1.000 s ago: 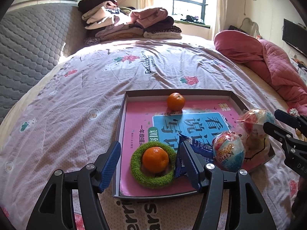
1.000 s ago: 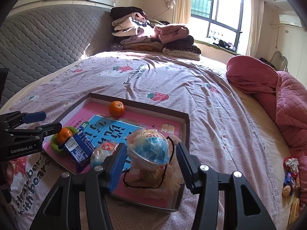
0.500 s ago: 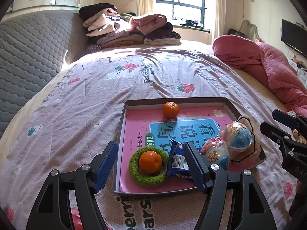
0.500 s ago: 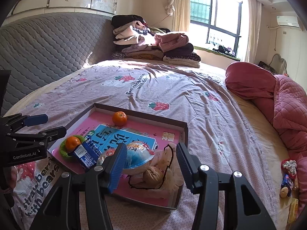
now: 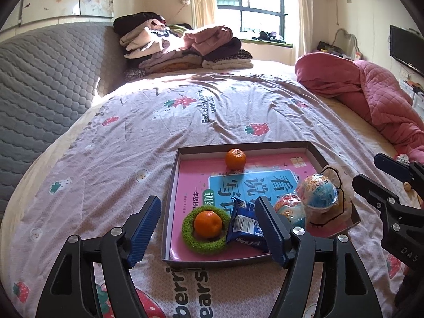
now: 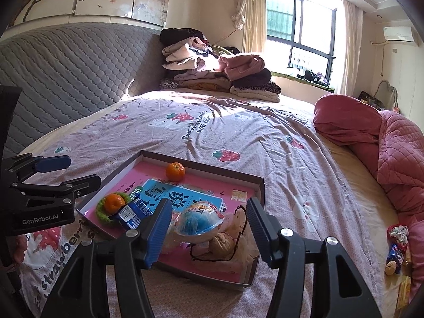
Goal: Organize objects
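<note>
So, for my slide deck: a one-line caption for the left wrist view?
Open left gripper above a tray on the bed, holding two oranges, a green ring and a snack pack.

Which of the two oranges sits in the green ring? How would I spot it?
Find the tray on the bed. At its near left corner lies a green ring beside a blue snack pack. The orange inside that ring is yours; the other orange sits bare at the far edge.

A shallow tray on the bed holds two oranges, one inside a green ring, a blue snack packet and wrapped toy eggs.
</note>
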The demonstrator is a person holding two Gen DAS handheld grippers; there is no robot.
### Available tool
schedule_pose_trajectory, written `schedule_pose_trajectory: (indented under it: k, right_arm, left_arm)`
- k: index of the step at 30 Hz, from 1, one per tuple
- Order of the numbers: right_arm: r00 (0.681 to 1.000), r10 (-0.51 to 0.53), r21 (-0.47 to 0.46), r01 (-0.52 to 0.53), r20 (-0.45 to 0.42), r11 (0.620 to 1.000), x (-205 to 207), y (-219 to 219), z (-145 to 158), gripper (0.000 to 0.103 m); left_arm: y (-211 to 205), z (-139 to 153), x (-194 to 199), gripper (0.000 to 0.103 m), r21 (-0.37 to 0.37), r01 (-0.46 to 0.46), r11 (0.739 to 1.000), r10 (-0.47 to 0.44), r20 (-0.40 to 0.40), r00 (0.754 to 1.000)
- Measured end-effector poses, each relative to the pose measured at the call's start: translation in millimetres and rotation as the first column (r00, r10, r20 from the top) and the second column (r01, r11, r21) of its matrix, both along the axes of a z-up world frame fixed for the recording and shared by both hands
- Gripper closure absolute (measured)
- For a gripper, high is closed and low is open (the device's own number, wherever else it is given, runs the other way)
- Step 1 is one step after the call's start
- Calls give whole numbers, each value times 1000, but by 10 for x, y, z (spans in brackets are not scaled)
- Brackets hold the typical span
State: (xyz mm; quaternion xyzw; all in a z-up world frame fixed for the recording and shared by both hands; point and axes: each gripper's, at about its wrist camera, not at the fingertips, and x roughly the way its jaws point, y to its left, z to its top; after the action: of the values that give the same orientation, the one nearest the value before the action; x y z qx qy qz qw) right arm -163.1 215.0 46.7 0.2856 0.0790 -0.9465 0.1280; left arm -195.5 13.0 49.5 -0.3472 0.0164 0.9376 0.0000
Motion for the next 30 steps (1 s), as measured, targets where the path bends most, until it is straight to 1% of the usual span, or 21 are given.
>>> schedule_pose_trajectory:
  k: [6, 10, 18, 22, 25, 30]
  right_arm:
    - [1000, -11, -27, 11, -21, 1000, 102, 12, 90, 43]
    - [999, -14, -53, 12, -32, 999, 207, 5, 161, 41]
    - [997, -32, -82, 26, -68, 996, 439, 24, 331, 41]
    - [996, -41, -78, 35, -73, 996, 519, 15, 382, 40]
    - [996, -47, -73, 42, -74, 996, 565, -10, 427, 40]
    - [995, -55, -63, 50, -87, 997, 653, -47, 509, 40]
  left_arm:
    - [-16, 89, 80, 28, 10, -21, 1000, 21, -11, 1000]
    - [-28, 155, 164, 28, 33, -31, 999, 32, -18, 999]
    - [-32, 307, 369, 28, 28, -48, 998, 49, -31, 998]
    - [-64, 405, 466, 28, 31, -55, 998, 57, -43, 997]
    - [-102, 470, 554, 28, 49, -46, 998, 49, -55, 997]
    - [-135, 555, 708, 28, 54, -40, 998, 44, -77, 996]
